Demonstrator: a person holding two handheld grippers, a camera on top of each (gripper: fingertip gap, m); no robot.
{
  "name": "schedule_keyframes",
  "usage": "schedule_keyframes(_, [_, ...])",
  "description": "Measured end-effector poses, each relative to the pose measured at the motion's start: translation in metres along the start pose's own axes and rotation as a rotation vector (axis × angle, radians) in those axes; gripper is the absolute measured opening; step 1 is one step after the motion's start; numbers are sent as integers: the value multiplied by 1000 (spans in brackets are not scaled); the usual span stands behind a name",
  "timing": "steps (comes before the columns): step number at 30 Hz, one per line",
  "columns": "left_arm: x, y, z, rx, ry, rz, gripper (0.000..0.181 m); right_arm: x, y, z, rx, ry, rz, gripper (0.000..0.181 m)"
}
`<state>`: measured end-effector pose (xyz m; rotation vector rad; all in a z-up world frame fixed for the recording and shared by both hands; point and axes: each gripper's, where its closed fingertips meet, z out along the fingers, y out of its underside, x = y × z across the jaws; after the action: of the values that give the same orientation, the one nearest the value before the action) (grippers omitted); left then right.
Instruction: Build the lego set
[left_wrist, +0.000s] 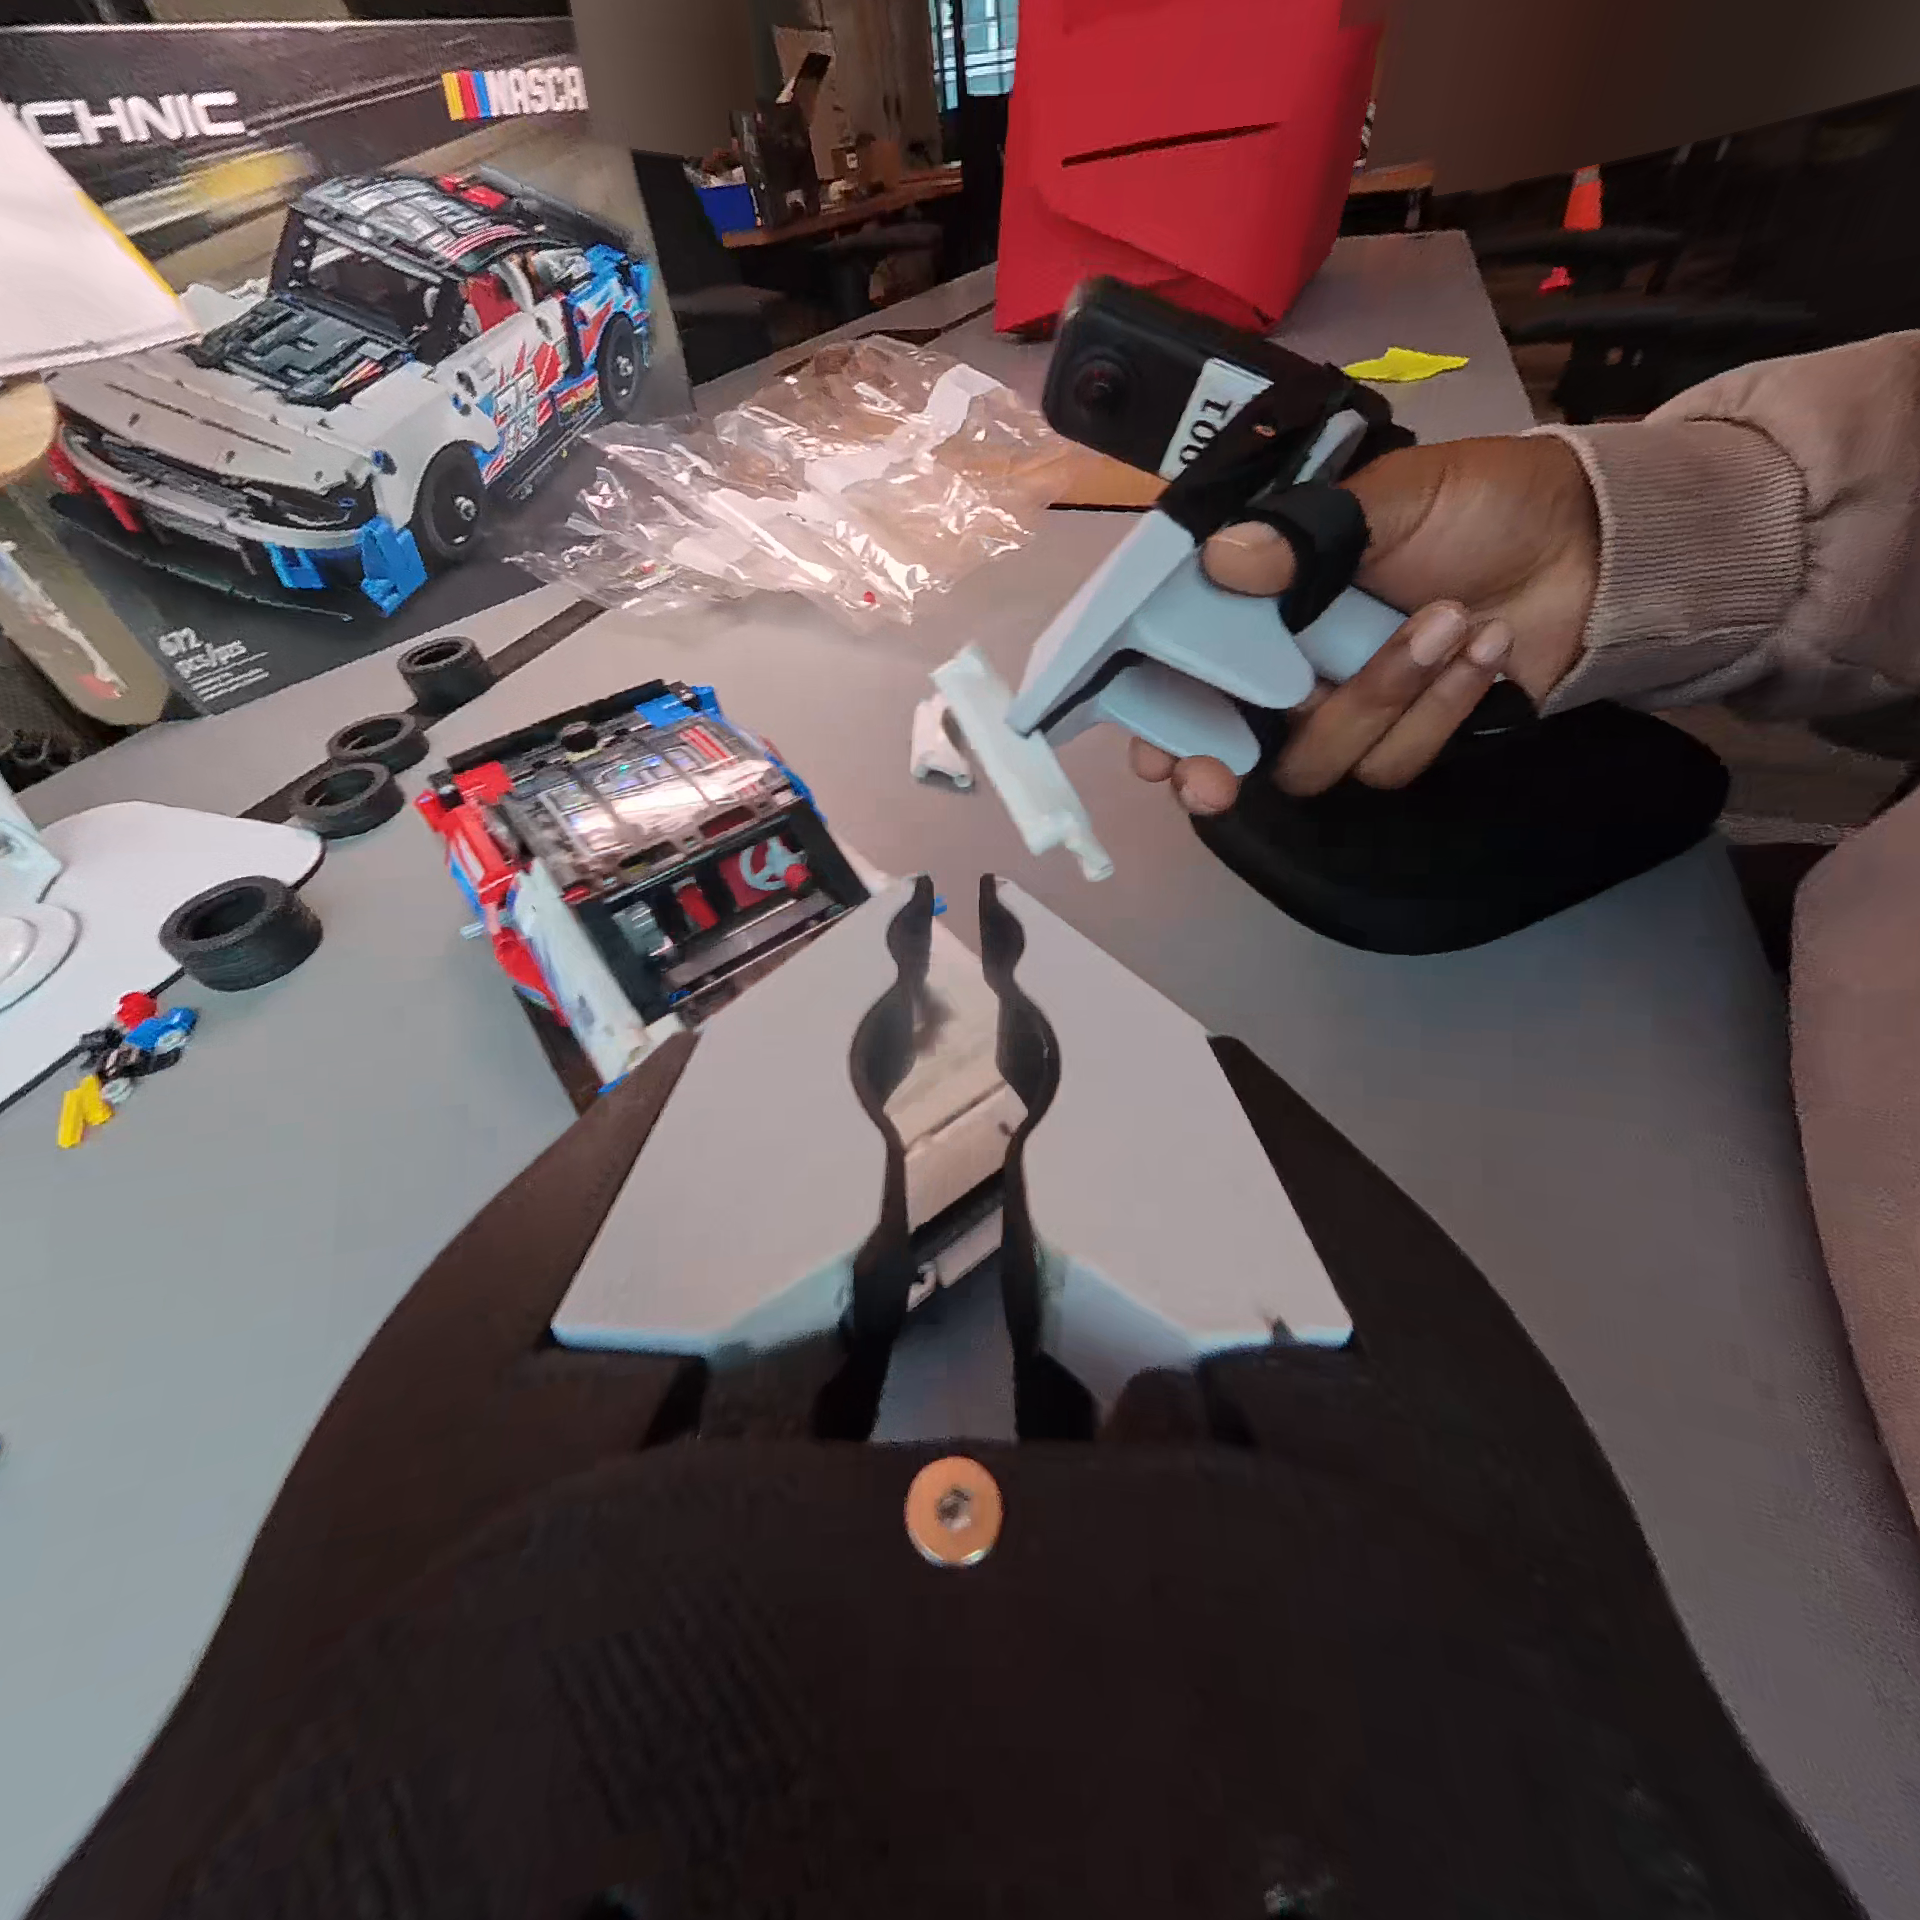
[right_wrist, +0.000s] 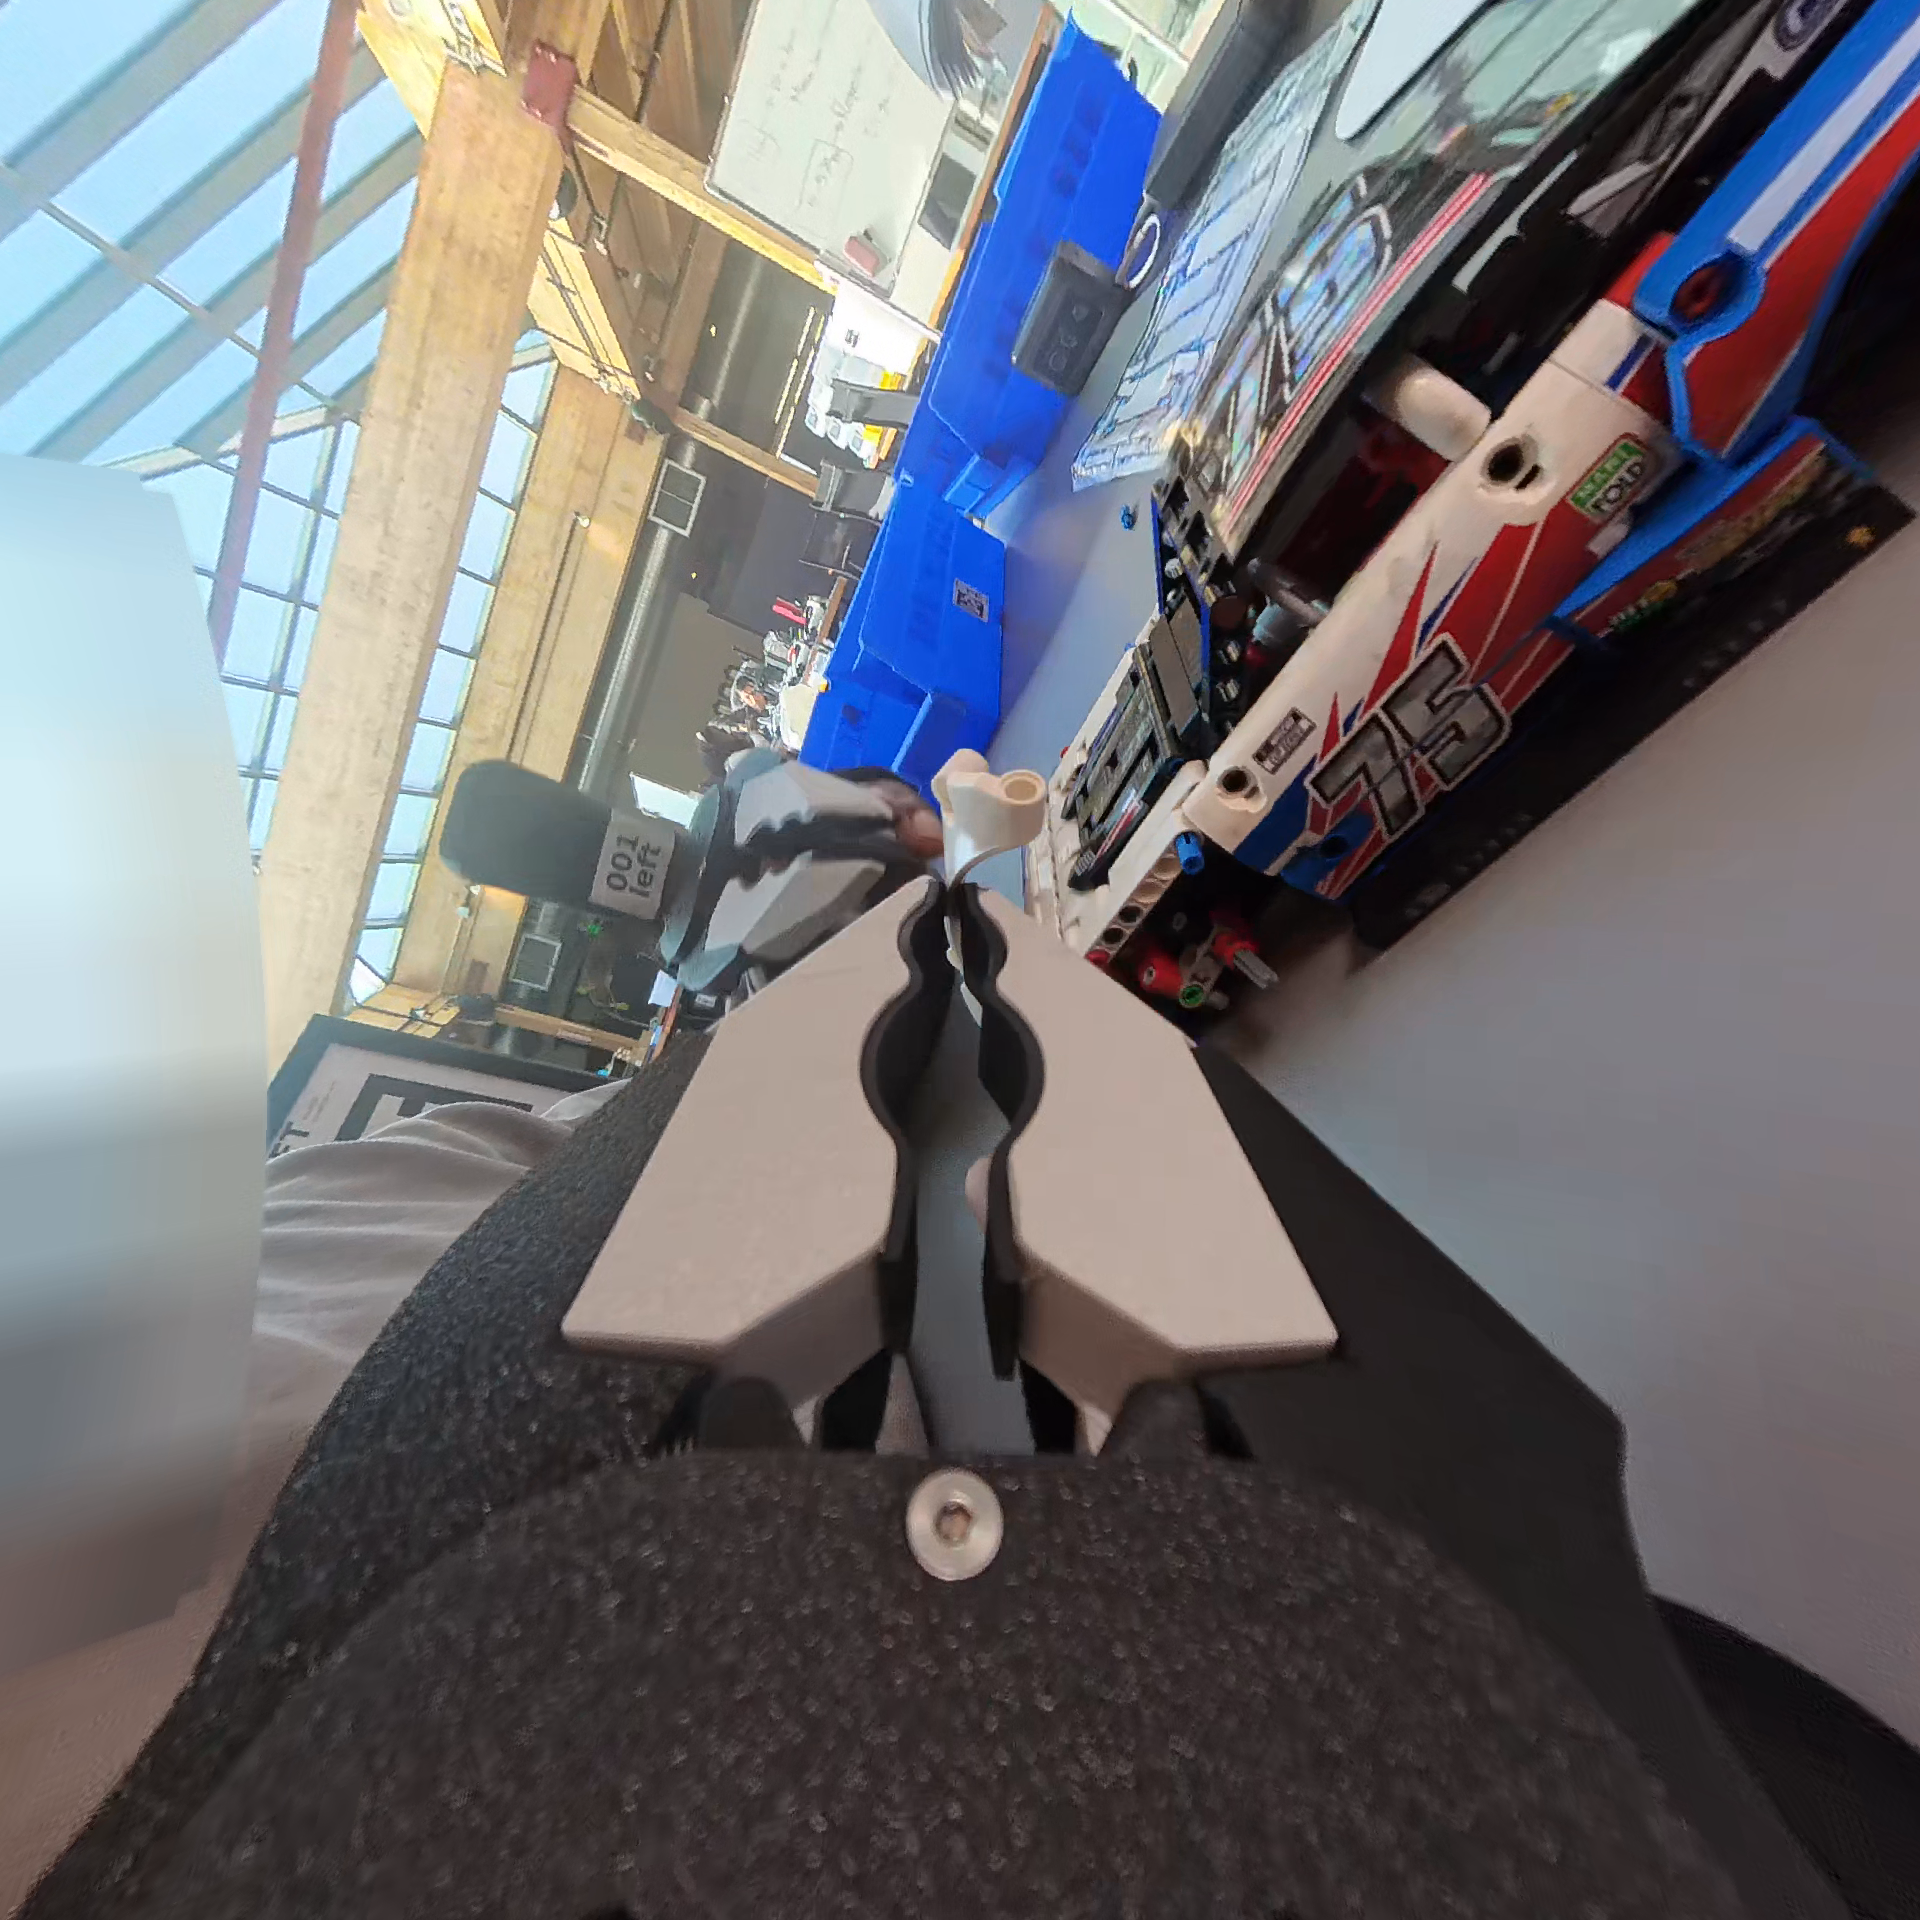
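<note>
The part-built race car (left_wrist: 623, 831), red, white and blue, lies on the grey table (left_wrist: 312, 1299), its white front under my left gripper (left_wrist: 951, 894). The left jaws stand a narrow gap apart over that front; whether they grip it is unclear. My right gripper (left_wrist: 1023, 727) is held in the air right of the car, shut on a long white panel piece (left_wrist: 1013, 774). In the right wrist view the gripper (right_wrist: 951, 899) pinches that white piece (right_wrist: 987, 810), with the car (right_wrist: 1403, 623) close on the right and the left gripper (right_wrist: 790, 862) just beyond.
Several loose black tyres (left_wrist: 241, 932) lie left of the car, with a pile of small parts (left_wrist: 125, 1039). The set's box (left_wrist: 343, 395) stands at the back left, clear plastic bags (left_wrist: 810, 499) and a red bag (left_wrist: 1184, 156) behind. A black pad (left_wrist: 1455, 852) lies under the right hand. The left gripper's tips are roughly 6 cm from the right gripper's.
</note>
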<state>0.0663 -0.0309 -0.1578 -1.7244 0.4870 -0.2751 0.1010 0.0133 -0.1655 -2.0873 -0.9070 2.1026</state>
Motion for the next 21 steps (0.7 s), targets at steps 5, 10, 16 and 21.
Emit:
schedule_keyframes(5, [-30,14,-10,-81,75,-200,13,3,12,4,-71,-54,68,0])
schedule_keyframes(10, [14,-7,5,-37,436,-593,21,-34,9,18,-64,-284,9,0])
schedule_keyframes(16, [33,-8,20,-60,464,-584,7,-34,1,25,-34,-247,-151,1])
schedule_keyframes(21, [28,9,22,-173,405,-561,7,-8,0,11,-92,-2,-479,13])
